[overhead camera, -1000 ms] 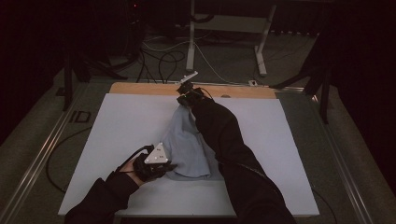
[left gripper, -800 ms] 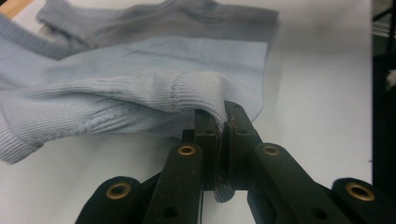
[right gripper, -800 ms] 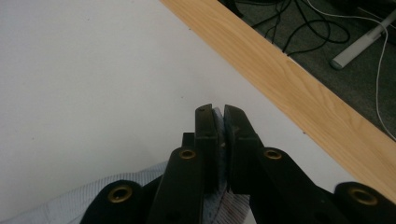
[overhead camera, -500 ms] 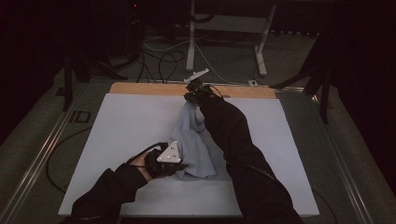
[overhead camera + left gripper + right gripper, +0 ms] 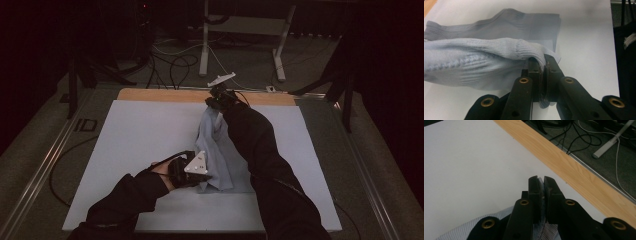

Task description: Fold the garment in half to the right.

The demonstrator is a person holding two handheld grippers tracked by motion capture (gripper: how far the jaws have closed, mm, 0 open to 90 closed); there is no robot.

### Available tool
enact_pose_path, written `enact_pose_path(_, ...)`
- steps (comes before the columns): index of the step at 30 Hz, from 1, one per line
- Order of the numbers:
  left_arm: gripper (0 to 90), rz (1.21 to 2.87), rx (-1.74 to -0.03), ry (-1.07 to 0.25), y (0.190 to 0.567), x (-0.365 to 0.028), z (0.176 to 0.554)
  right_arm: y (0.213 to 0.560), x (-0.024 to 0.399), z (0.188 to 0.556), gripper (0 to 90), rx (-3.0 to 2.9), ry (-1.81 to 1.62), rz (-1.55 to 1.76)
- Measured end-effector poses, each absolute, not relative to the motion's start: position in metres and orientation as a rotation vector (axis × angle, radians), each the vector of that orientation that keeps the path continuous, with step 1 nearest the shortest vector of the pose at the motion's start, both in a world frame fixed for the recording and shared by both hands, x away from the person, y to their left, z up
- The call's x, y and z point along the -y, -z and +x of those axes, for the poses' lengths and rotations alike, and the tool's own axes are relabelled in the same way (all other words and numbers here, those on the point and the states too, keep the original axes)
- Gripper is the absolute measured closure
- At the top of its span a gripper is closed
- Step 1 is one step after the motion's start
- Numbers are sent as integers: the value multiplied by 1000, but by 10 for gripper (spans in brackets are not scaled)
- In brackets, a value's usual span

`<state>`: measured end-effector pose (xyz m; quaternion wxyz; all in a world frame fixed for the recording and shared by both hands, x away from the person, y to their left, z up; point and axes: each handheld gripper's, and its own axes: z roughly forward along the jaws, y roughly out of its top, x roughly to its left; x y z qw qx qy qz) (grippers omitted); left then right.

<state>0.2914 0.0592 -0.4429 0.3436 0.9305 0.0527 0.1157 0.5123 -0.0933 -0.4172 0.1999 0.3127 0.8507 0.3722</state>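
- a white table top (image 5: 125, 140) fills the middle of the high view, with a strip of light wood edge (image 5: 165, 95) along its far side; beyond that lie dark floor, tangled cables (image 5: 175, 70) and the white legs of a desk frame (image 5: 205, 45).
- the person's right sleeve (image 5: 260, 150) stretches across the table and hides the right side of the garment; the left sleeve (image 5: 125, 200) comes in low at the near edge.
- no containers stand on the table.
- a pale grey-blue knitted garment (image 5: 215, 145), ribbed at its hem, lies on the white surface, drawn out lengthwise between the two grippers, near end to far end.
- left gripper (image 5: 543, 65): jaws pressed together on a ribbed edge of the garment, which bunches into a thick fold just above them.
- right gripper (image 5: 542, 185): jaws closed on a thin layer of the same fabric, near the wooden strip at the far side.
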Motion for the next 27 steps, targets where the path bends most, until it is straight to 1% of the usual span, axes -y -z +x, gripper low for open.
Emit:
enact_pose_path(16,871,2424,-68,-286,440,-23,295,413,132,511,854,-2345,-1076,927)
enact_pose_path(27,871,2449,-43,-265,448,1,301,421,152,513,853,-2333,-1085,964)
